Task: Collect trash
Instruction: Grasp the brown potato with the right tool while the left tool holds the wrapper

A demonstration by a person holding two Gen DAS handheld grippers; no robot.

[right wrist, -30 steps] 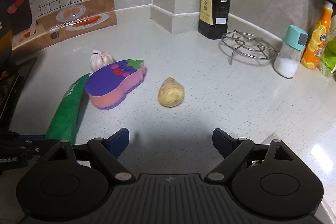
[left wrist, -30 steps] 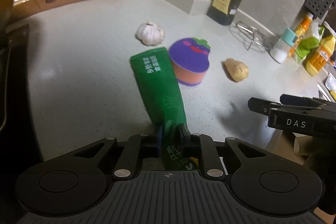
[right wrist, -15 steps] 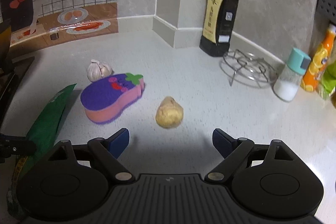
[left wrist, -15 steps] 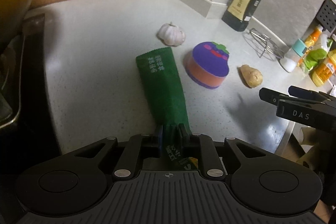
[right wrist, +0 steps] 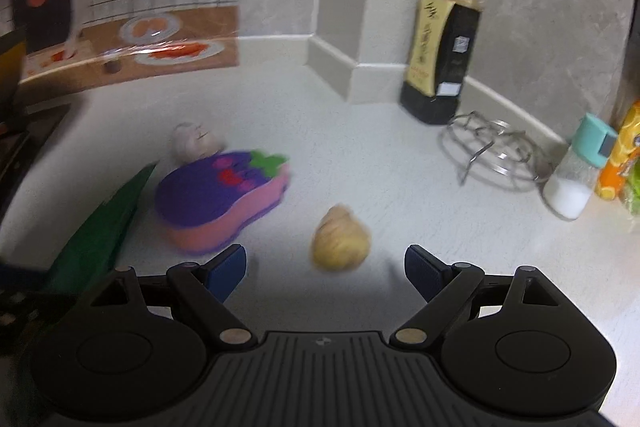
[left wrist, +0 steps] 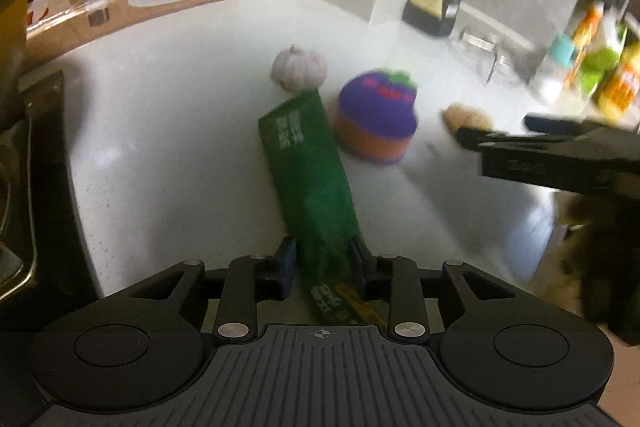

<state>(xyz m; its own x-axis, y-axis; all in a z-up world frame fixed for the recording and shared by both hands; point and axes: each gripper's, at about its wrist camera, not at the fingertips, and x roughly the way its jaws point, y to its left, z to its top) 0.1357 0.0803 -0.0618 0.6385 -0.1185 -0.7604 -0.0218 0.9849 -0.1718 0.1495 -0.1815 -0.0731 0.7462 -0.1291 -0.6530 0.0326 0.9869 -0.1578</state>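
A green snack wrapper [left wrist: 308, 163] lies slanted on the white counter [left wrist: 168, 131], its near end between the fingers of my left gripper [left wrist: 323, 259]. Those jaws are opening and stand apart from the wrapper, which hangs loose between them. In the right wrist view the wrapper [right wrist: 100, 227] shows at the left edge. My right gripper [right wrist: 325, 263] is open just above the counter, with a tan ginger lump [right wrist: 340, 245] right ahead between its fingertips, untouched. The left wrist view shows the right gripper [left wrist: 496, 133] coming in from the right beside the ginger [left wrist: 460, 115].
A purple eggplant-shaped sponge [right wrist: 224, 199] and a garlic bulb [right wrist: 194, 143] lie by the wrapper. At the back stand a dark sauce bottle [right wrist: 440, 43], a wire trivet [right wrist: 496, 151], a salt shaker [right wrist: 576, 171] and an orange bottle [right wrist: 620, 155]. A sink rim [left wrist: 24, 187] is left.
The left jaws have spread apart around the wrapper's end. The right gripper has moved forward toward the ginger, which now sits between its fingertips.
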